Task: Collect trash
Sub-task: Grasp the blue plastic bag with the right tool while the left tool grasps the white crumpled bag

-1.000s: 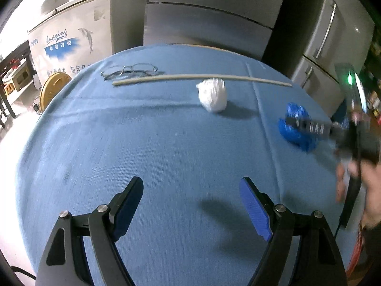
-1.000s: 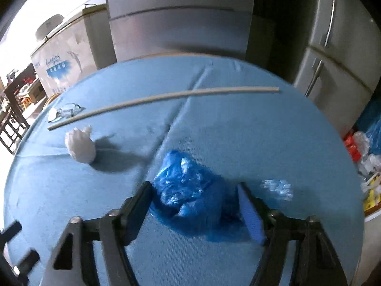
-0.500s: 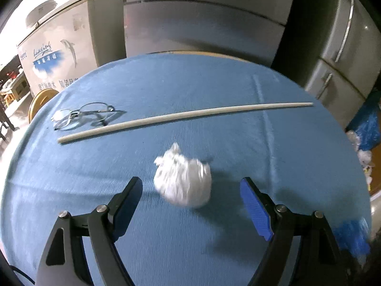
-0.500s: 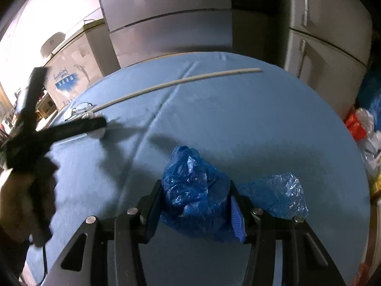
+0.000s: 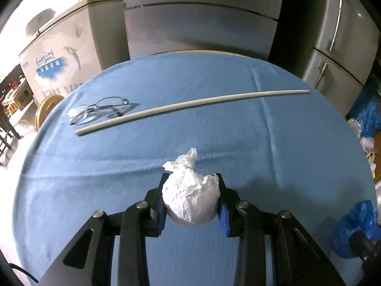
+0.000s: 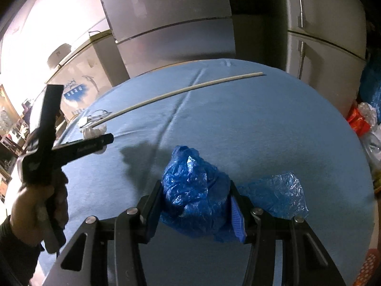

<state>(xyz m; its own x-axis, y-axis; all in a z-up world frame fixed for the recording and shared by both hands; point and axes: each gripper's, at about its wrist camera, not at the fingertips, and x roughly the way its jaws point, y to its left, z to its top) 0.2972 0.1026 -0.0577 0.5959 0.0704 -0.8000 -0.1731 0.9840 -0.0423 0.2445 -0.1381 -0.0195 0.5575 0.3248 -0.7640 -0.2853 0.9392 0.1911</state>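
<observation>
Trash is being squeezed in both tools: the white wad (image 5: 190, 196) by the left gripper (image 5: 191, 200), the blue bag (image 6: 194, 190) by the right gripper (image 6: 195, 199), near the table's (image 5: 214, 109) front edge. Being soft, each could be dropped when lifted.

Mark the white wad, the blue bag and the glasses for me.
white wad (image 5: 190, 195), left wrist view, crumpled middle between the jaws.
blue bag (image 6: 195, 190), right wrist view, bunched centre between the jaws.
glasses (image 5: 83, 115), left wrist view, near lens.
</observation>
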